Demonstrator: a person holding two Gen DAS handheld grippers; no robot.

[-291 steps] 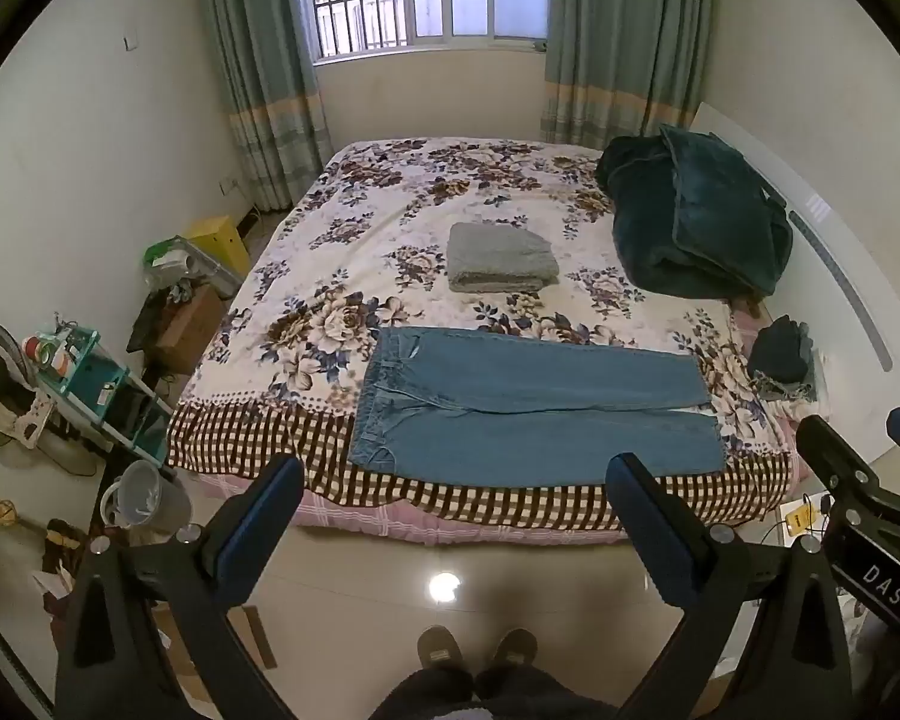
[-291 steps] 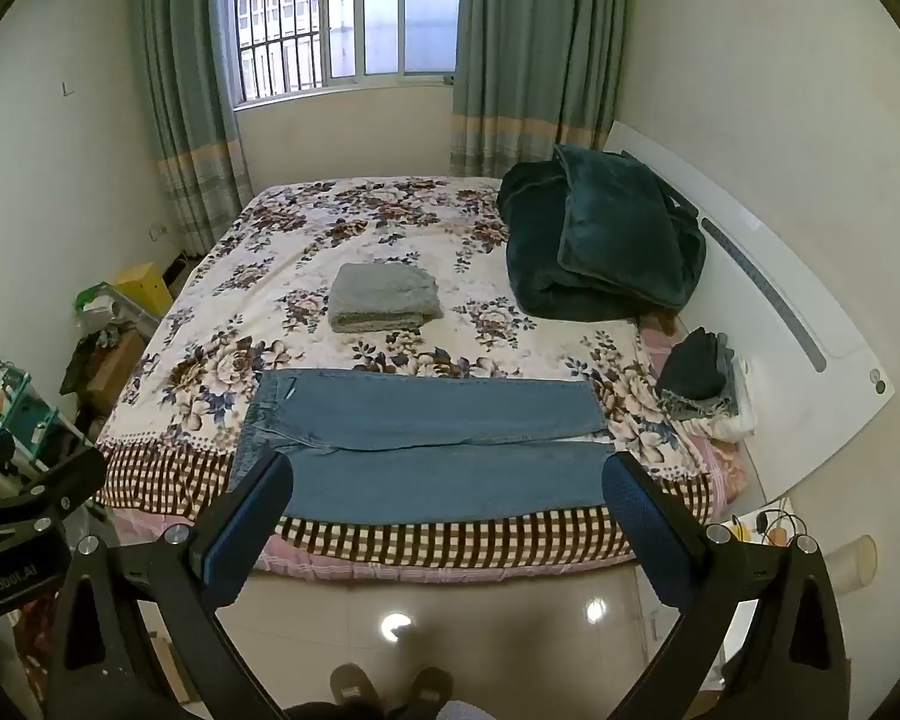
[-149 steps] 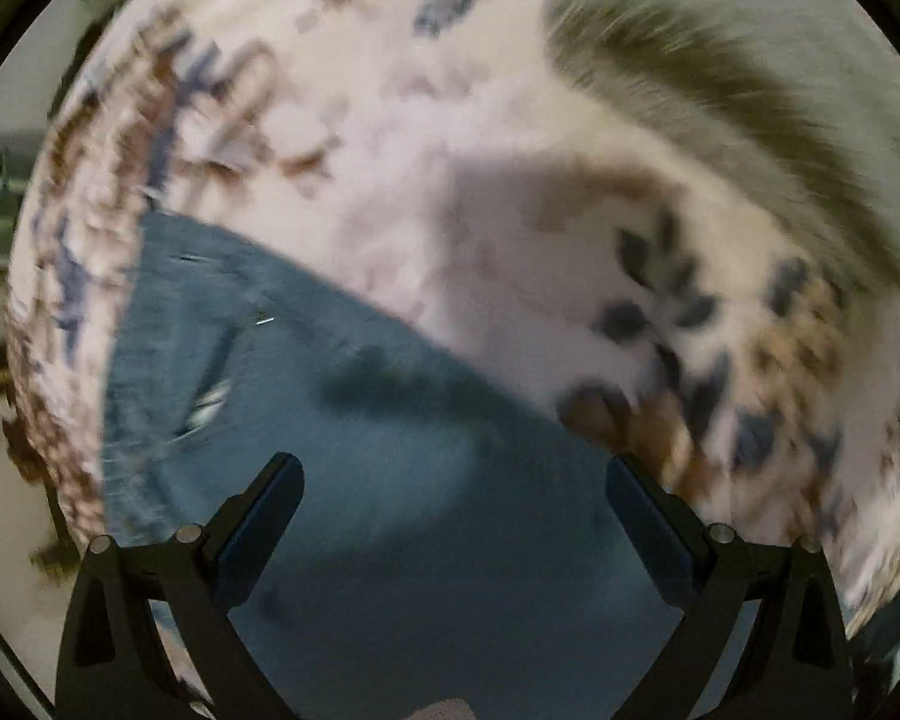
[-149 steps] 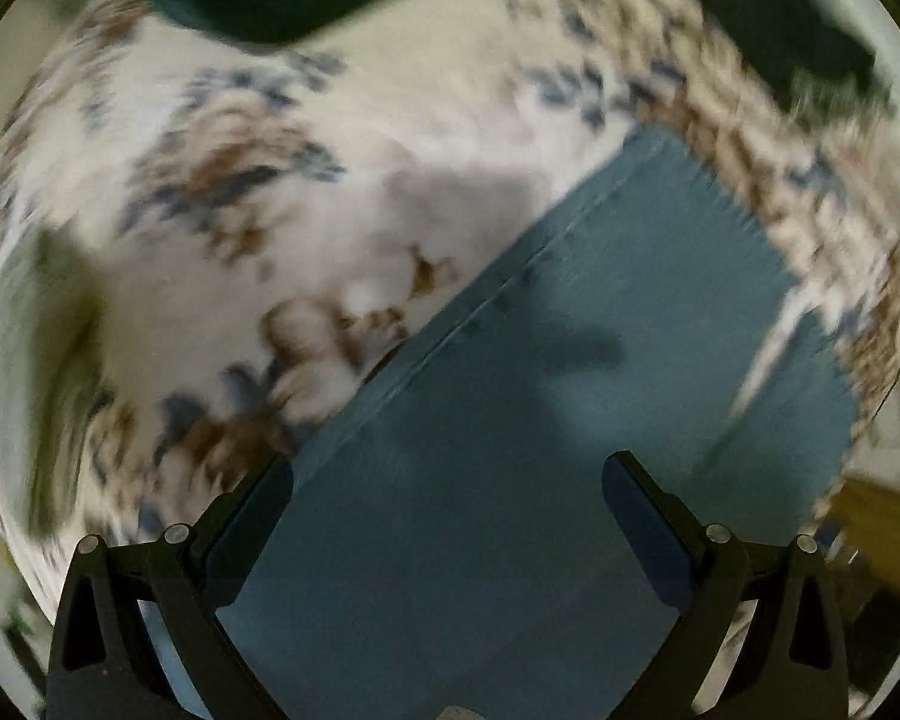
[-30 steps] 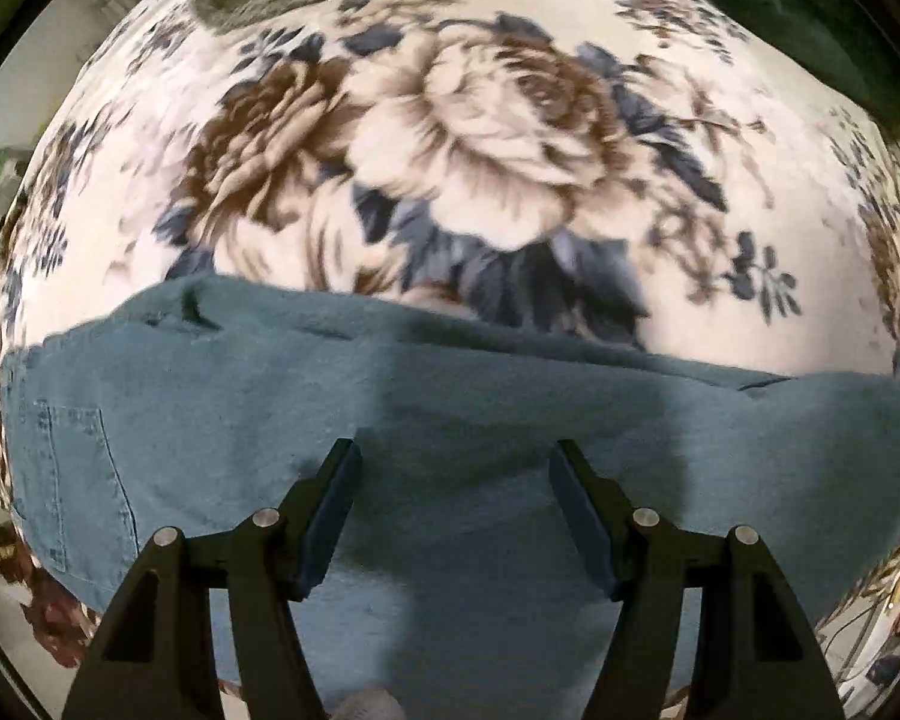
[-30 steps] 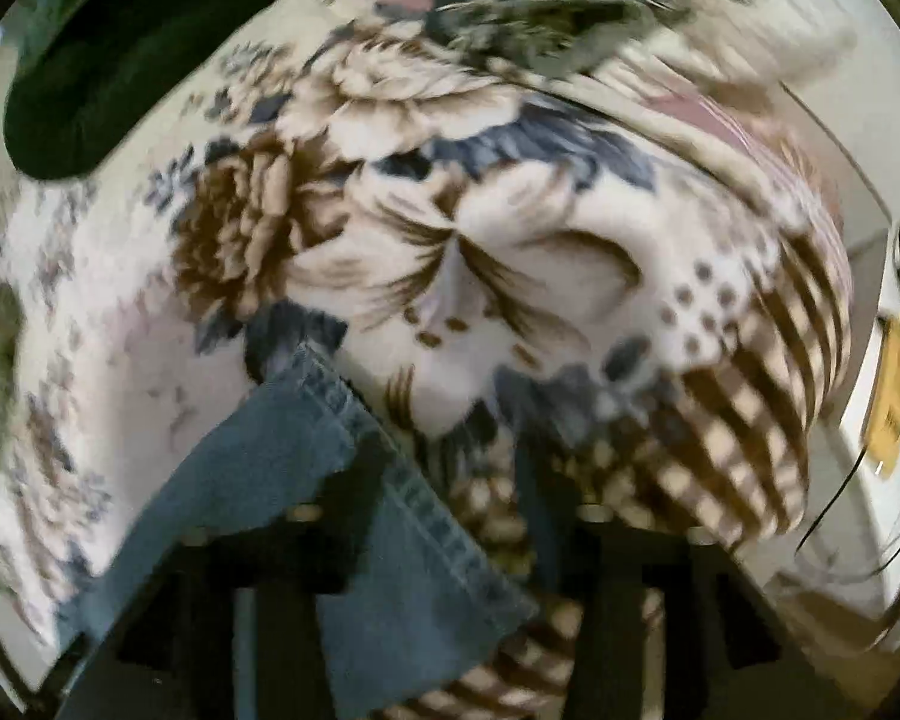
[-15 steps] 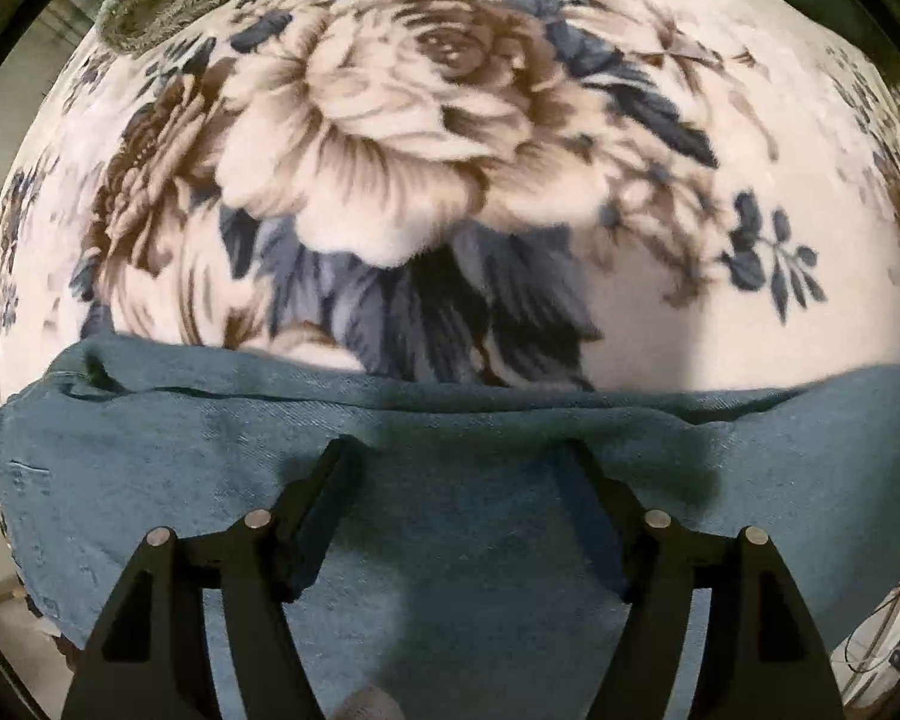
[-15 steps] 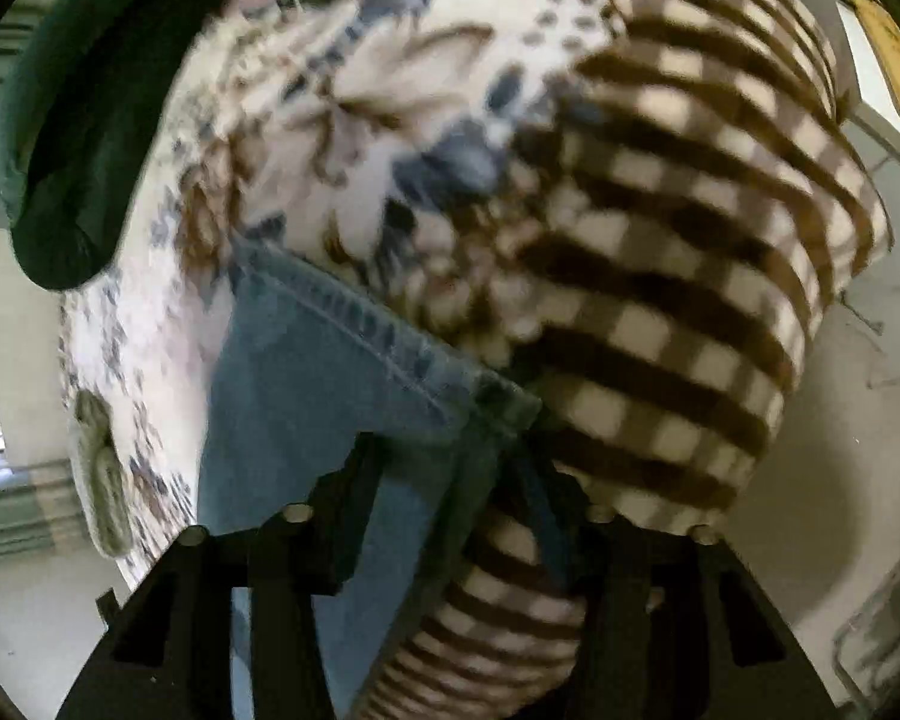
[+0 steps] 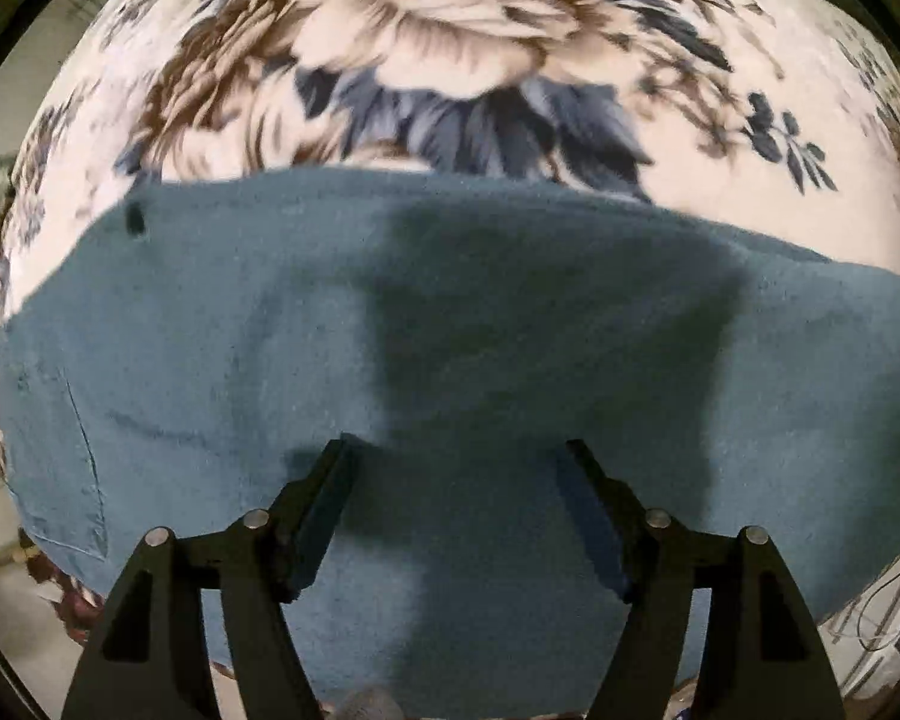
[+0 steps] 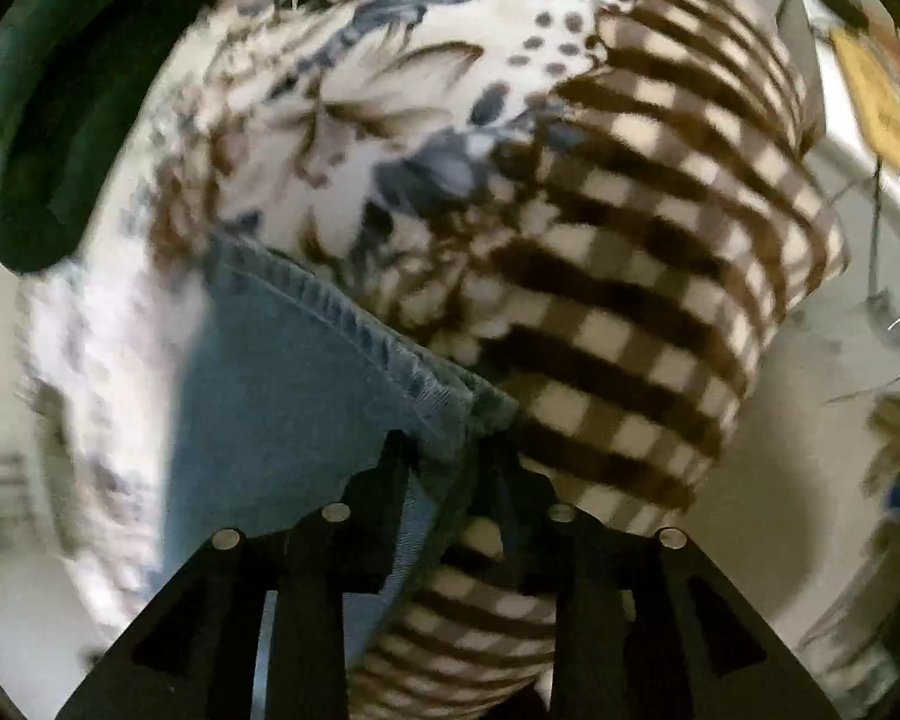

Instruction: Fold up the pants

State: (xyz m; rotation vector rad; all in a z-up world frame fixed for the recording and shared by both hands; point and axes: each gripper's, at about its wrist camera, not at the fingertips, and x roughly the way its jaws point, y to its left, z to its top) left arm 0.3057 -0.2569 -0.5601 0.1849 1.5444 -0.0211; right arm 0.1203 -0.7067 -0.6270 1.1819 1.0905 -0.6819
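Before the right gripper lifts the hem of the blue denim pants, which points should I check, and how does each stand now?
1. Right gripper shut on hem corner of the blue denim pants: ok.
2. No brown checked blanket border pinched with the hem: cannot tell.
3. Left gripper open above the pants: ok.
4. Left pads touching denim: cannot tell.
5. Pants flat on the floral bedcover: ok.

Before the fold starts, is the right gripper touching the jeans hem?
Touching. In the right wrist view, the right gripper has its jaws pinched on the jeans hem at the checkered bed edge.
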